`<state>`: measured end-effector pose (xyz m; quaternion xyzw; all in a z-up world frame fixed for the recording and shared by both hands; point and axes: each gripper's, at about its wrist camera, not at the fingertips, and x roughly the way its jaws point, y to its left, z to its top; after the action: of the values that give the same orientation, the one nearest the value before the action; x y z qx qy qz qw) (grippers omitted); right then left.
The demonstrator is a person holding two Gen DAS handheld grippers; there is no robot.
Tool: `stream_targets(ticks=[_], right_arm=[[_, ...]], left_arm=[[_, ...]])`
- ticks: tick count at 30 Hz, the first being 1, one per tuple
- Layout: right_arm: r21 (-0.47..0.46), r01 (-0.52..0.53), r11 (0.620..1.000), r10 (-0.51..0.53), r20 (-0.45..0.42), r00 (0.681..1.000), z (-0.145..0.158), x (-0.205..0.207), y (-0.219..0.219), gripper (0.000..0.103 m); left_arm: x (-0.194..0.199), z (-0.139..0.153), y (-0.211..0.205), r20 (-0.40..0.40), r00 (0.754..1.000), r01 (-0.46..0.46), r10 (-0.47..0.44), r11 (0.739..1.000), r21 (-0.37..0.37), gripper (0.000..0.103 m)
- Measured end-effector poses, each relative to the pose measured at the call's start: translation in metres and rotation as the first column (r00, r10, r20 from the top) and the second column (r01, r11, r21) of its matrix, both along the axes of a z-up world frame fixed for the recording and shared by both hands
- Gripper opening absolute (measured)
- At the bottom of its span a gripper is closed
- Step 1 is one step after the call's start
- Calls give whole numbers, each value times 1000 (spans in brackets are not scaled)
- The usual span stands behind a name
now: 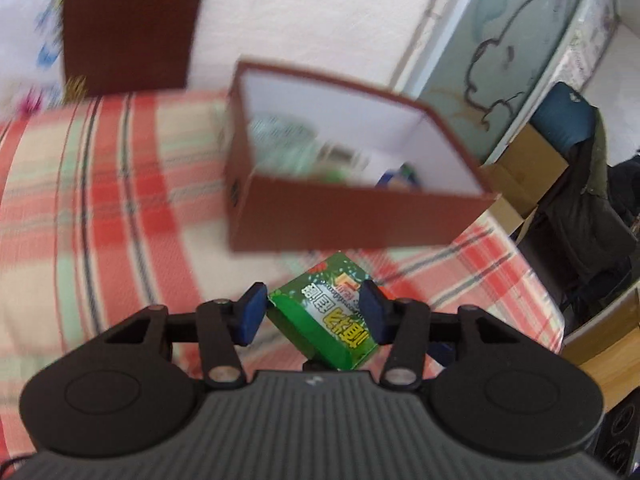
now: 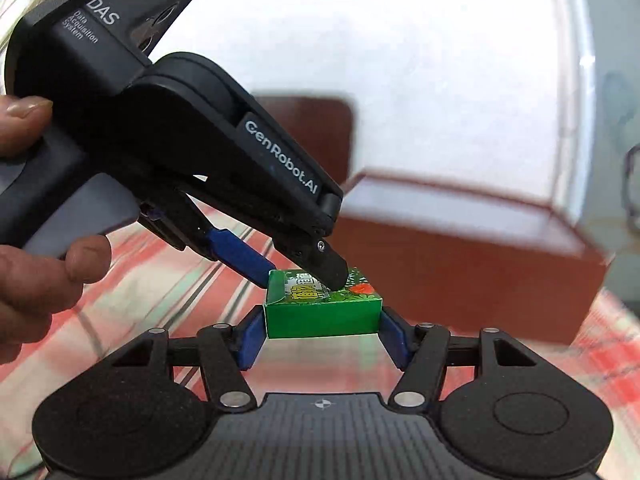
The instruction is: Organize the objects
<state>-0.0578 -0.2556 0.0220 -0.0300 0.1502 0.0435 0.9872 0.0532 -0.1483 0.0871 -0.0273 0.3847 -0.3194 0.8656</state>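
A small green box [image 1: 326, 314] with yellow lettering is held above the checked tablecloth. My left gripper [image 1: 312, 314] is shut on it across its top and bottom. In the right wrist view the green box [image 2: 322, 308] sits between my right gripper's [image 2: 320, 332] blue pads, which press on both its ends. The left gripper [image 2: 304, 276] reaches in from the upper left and pinches the same box. The open brown box [image 1: 340, 168] with a white inside stands just beyond and holds several items, blurred. It also shows in the right wrist view [image 2: 460, 256].
The brown lid [image 1: 132, 24] leans upright at the back left, also seen in the right wrist view [image 2: 320, 132]. The red-and-green checked tablecloth [image 1: 100, 200] covers the table. Cardboard boxes [image 1: 524, 172] and a dark chair [image 1: 576, 184] stand past the right table edge.
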Motion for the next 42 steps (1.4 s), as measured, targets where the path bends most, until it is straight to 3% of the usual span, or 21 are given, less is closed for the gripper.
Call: stream_targets(ticks=[3, 8, 10, 13, 14, 15, 19, 26, 33, 42], right_arm=[[-2, 73, 997, -73, 74, 995, 17, 16, -23, 61], [16, 180, 984, -180, 109, 978, 34, 57, -70, 61], [13, 215, 976, -216, 95, 972, 34, 77, -86, 61], [-32, 284, 958, -283, 29, 959, 20, 119, -104, 64], [-20, 291, 957, -290, 21, 957, 16, 128, -110, 71], [23, 291, 957, -291, 20, 956, 15, 130, -116, 74], [28, 313, 949, -314, 53, 948, 10, 119, -114, 73], [90, 310, 946, -320, 127, 939, 7, 67, -94, 74], [141, 262, 955, -261, -22, 965, -5, 36, -76, 75], [245, 220, 944, -179, -178, 968, -4, 20, -41, 76]], left_arm=[[15, 26, -35, 79, 996, 50, -50, 999, 0, 53], [45, 47, -101, 175, 978, 111, -114, 993, 27, 53], [58, 46, -124, 202, 972, 116, -124, 992, 53, 61], [75, 32, -149, 248, 966, 37, -71, 989, 140, 68], [78, 28, -152, 264, 964, -5, -43, 984, 178, 68], [78, 25, -151, 270, 963, -32, -21, 981, 192, 68], [69, 24, -131, 283, 959, -50, -5, 981, 188, 68], [33, 23, -97, 293, 956, -71, 9, 977, 202, 73], [2, 12, -55, 264, 963, -122, 60, 967, 225, 80], [-17, -23, 7, 217, 960, -233, 176, 933, 274, 83]])
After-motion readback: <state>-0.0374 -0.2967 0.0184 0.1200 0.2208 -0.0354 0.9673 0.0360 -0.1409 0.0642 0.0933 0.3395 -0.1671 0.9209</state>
